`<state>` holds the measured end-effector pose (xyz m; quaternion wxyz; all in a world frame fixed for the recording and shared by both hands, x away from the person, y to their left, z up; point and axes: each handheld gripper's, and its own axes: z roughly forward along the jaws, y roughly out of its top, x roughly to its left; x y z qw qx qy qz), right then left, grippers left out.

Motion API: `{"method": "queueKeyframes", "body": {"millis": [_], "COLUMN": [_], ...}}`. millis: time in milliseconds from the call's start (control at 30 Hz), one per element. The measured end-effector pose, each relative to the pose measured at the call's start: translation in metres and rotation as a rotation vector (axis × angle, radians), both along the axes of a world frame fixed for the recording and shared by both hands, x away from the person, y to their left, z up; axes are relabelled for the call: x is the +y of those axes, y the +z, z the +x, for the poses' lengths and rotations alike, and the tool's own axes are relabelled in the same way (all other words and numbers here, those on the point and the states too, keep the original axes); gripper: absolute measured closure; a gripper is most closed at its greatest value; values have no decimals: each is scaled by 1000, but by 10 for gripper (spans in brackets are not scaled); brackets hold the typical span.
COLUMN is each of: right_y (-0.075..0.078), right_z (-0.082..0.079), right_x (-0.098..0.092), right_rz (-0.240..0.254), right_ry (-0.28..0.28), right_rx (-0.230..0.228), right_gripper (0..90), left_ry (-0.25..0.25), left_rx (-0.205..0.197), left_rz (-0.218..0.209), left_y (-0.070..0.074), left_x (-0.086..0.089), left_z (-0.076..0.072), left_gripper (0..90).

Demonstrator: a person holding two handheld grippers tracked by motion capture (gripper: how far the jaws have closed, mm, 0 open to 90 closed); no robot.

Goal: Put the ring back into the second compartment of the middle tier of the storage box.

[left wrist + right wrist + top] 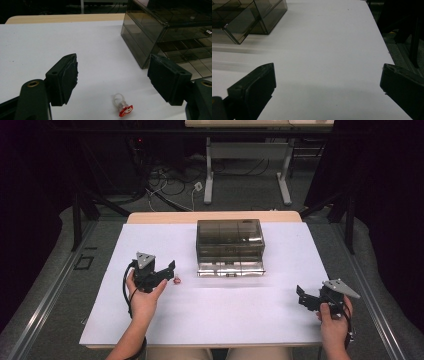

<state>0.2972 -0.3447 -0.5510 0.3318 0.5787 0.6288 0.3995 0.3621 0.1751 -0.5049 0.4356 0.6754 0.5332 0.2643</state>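
A small clear plastic piece with a red cap (123,108) lies on the white table sheet (37,42), just in front of my left gripper (113,67). The jaws stand open, one on each side of it, and neither pad touches it. From above, the piece (176,280) sits right at the tips of the left gripper (170,269). A smoky transparent drawer box (230,242) stands at the middle back, its bottom drawer (230,269) pulled out. My right gripper (301,296) rests open near the table's right front; nothing lies between its jaws (328,72).
The box's corner (249,20) sits far up left in the right gripper view. The white sheet (215,310) covers the wooden tabletop. Table legs and cables (170,185) stand on the floor beyond the far edge.
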Motion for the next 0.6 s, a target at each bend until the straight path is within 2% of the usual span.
{"method": "queueKeyframes", "body": {"millis": [67,233,400,600], "right_y": [0,0,0,0], "right_z": [0,0,0,0], "right_x": [0,-1,-1,0], "right_rz": [0,-1,-5,-2], "right_ry": [4,6,1,2], "right_rx": [1,1,-1,1], "right_gripper": [2,2,4,5], "left_ry": [-4,-6,-19,-21], "left_rx": [15,23,45,65], "left_rz": [-9,-2,-9,-42], "left_y": [-1,-4,-8,-15], "left_x": [-2,-8,-12,-14], "left_z": [2,5,7,8], "left_gripper": [244,256,306,331]}}
